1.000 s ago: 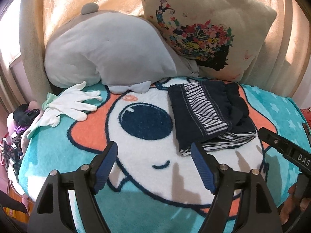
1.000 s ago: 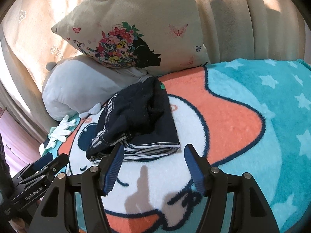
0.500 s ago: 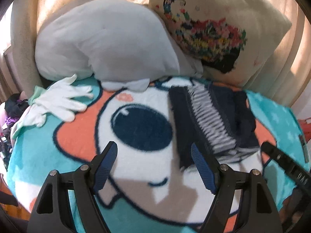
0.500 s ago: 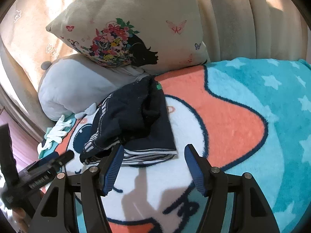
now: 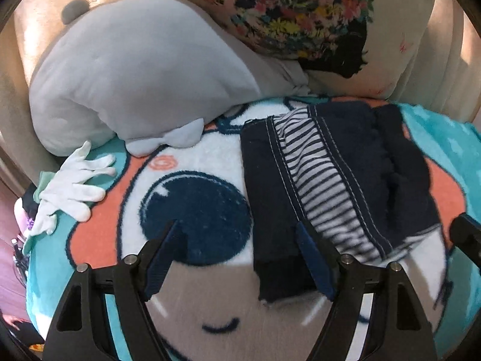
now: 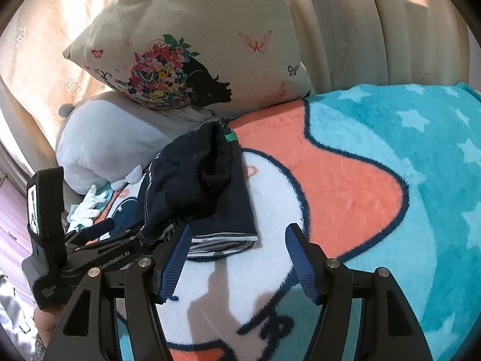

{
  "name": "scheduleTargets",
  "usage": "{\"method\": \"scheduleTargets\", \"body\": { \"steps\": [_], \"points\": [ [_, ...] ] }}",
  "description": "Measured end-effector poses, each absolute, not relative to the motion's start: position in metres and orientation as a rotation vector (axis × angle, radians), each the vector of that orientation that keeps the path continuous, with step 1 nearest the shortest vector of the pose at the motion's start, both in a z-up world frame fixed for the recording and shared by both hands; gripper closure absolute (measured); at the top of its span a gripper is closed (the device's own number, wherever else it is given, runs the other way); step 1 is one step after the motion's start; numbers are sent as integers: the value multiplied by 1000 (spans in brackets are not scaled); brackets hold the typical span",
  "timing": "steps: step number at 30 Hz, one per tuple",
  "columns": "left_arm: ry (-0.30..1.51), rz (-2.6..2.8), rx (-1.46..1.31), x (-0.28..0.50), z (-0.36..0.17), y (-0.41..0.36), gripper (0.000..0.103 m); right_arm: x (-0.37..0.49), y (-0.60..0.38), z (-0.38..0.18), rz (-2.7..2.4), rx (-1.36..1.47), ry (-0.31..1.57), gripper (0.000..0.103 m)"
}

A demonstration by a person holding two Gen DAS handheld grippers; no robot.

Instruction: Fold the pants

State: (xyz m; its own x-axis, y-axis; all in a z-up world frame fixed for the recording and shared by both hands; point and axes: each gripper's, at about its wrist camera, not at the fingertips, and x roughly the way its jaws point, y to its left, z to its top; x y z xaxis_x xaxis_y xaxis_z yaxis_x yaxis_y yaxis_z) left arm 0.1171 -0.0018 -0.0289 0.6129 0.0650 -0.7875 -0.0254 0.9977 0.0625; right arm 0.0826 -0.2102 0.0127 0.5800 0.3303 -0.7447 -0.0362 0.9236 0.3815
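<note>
The pants (image 5: 336, 186), dark navy with a striped lining showing, lie folded in a compact bundle on the blanket (image 5: 186, 156), a fleece one printed with a cartoon face in teal, orange and white. The left gripper (image 5: 239, 258) sits low at the bundle's near edge with its fingers spread wide; its right finger (image 5: 312, 264) overlaps the near left corner of the pants, while the other finger stands over the big dark eye of the print. Whether that finger touches the cloth cannot be told. The right gripper (image 6: 237, 258) hovers near the blanket with its fingers also spread, holding nothing; its left finger (image 6: 176, 258) is just beside the near right edge of the pants (image 6: 198, 186). Behind the bundle a grey plush toy (image 5: 135, 81) and a flowered pillow (image 5: 300, 21) lean against the curtains, and a white glove (image 5: 72, 183) lies on the blanket's left side.
</note>
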Motion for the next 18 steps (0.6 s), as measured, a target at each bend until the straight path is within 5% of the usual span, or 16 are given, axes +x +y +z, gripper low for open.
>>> {"method": "scheduleTargets", "body": {
  "steps": [18],
  "points": [
    [780,31,-40,47,7,14,23,68,-201,24,193,288,877,33]
  ]
}}
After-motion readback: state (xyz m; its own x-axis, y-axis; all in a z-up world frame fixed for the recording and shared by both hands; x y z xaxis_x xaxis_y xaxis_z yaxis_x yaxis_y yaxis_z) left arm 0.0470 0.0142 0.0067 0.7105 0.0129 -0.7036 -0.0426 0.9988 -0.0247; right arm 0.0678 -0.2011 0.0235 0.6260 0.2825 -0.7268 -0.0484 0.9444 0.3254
